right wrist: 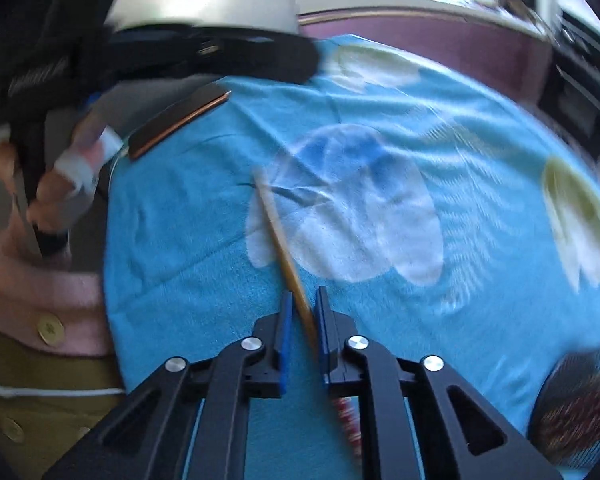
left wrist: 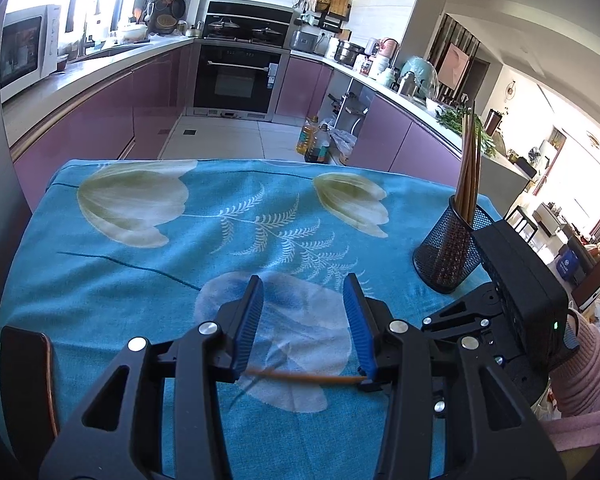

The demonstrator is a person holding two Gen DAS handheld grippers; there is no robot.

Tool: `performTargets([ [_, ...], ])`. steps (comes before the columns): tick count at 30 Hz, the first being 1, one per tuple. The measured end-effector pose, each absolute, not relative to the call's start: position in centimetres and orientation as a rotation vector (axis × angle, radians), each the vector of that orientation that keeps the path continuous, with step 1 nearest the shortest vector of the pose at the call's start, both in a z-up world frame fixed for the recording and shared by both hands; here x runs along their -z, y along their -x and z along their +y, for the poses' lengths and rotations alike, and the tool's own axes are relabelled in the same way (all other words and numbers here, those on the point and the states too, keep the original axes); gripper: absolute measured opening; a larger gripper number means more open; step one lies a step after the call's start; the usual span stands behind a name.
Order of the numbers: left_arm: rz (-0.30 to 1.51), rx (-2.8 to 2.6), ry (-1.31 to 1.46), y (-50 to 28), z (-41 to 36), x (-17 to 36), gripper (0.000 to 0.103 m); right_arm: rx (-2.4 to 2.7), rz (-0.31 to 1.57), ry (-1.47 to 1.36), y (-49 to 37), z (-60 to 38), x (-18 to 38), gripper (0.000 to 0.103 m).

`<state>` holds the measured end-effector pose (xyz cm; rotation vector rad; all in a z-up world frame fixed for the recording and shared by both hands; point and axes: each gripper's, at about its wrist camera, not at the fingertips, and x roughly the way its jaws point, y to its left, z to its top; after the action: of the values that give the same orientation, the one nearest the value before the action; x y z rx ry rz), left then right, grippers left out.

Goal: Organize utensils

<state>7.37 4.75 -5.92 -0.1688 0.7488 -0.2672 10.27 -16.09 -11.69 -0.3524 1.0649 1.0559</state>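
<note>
A single wooden chopstick (right wrist: pixel 278 236) runs between the fingers of my right gripper (right wrist: pixel 304 300), which is shut on it over the blue floral tablecloth (right wrist: pixel 180 272). The same chopstick (left wrist: pixel 300 377) shows in the left wrist view, low between the wide-open fingers of my left gripper (left wrist: pixel 304 282), which holds nothing. A black mesh holder (left wrist: pixel 452 250) with several brown chopsticks (left wrist: pixel 469 160) stands at the table's right; the right gripper's body (left wrist: pixel 516 280) is just beside it. The right wrist view is motion-blurred.
A dark phone (left wrist: pixel 26 380) lies at the table's left edge, also in the right wrist view (right wrist: pixel 176 124). The mesh holder's edge shows at the lower right (right wrist: pixel 580 404). Purple kitchen cabinets (left wrist: pixel 100 112), an oven (left wrist: pixel 236 76) and oil bottles (left wrist: pixel 314 140) lie beyond the table.
</note>
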Motion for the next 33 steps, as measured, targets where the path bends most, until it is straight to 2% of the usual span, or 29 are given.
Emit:
performTargets([
  [6,0.764,0.277,0.174,-7.4,4.6,6.5,0.041,-0.91,1.07,0.284,-9.9,-18.2,11.8,0.005],
  [9,0.77,0.289,0.162,-7.6,4.0,6.7,0.041,-0.829,0.996,0.374,-9.7,-17.7,11.7,0.013],
  [13,0.777,0.303,0.157,-7.6,3.3,6.9,0.041,-0.817,0.972,0.356,-10.5,-17.1,11.9,0.014],
  [14,0.78,0.306,0.156,-7.6,3.2,7.0,0.041,-0.814,0.973,0.337,-10.9,-17.1,12.0,0.014],
  [16,0.787,0.308,0.151,-7.6,3.0,7.2,0.041,-0.799,0.967,0.328,-11.1,-17.1,12.0,0.006],
  [23,0.807,0.336,0.143,-7.9,2.0,7.9,0.041,-0.786,0.955,0.16,-11.7,-19.3,11.4,0.006],
  [33,0.818,0.437,0.094,-8.3,-1.8,8.1,0.04,-0.718,0.806,-0.037,-11.1,-24.7,7.9,0.006],
])
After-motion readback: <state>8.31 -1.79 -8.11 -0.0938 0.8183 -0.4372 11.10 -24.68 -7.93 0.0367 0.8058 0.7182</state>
